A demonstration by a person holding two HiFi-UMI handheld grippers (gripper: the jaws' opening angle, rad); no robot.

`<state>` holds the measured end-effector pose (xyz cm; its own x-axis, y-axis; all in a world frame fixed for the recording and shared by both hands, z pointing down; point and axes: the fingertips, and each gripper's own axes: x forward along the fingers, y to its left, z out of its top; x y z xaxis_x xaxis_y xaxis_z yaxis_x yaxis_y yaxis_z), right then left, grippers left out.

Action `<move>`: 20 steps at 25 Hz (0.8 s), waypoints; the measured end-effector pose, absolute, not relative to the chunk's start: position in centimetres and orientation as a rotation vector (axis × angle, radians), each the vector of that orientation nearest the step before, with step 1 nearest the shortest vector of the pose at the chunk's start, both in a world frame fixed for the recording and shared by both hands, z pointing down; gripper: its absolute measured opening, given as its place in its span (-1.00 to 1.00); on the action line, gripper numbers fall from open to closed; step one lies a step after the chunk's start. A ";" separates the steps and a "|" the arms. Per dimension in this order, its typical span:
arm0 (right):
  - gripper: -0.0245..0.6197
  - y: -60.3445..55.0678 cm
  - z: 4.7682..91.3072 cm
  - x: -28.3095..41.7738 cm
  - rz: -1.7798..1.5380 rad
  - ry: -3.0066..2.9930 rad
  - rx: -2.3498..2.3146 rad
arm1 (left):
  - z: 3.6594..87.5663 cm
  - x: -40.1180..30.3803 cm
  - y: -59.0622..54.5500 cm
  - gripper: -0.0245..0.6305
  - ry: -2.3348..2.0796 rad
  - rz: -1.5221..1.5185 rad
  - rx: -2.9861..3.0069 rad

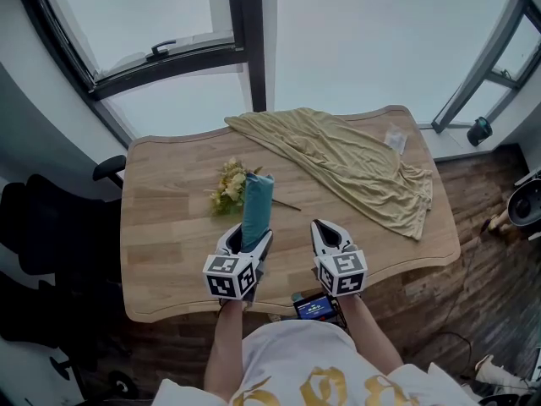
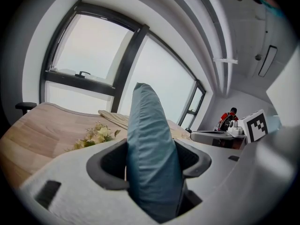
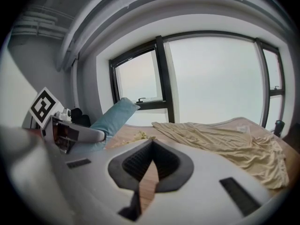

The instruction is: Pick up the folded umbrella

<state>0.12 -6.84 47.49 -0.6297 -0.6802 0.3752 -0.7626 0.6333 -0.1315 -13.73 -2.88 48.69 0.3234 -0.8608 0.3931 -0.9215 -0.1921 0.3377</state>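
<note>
One folded umbrella [image 1: 257,197] juts forward, tip raised, from left gripper's [image 1: 251,238] clamped jaws; right gripper's [image 1: 320,225] meet, empty.

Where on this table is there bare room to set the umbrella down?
The left part of the table, from the flowers to the left edge, is bare. A smaller bare patch lies front right, between the right gripper and the cloth. The cloth crowds the back right.
</note>
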 end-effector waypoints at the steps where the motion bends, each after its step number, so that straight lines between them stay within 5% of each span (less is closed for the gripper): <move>1: -0.89 -6.6 47.3 0.1 0.395 -2.571 1.162 | 48.3 -13.7 -2.7 0.00 -1.571 0.150 2.086; 20: -0.89 -2.6 45.5 0.3 0.325 -2.605 1.180 | 45.4 -13.2 1.4 0.01 -1.592 0.086 2.154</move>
<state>0.34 -2.58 45.49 -0.6351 -0.7000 0.3264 -0.7588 0.6445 -0.0942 -13.23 1.41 45.38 0.3291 -0.8906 0.3138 -0.9193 -0.2263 0.3220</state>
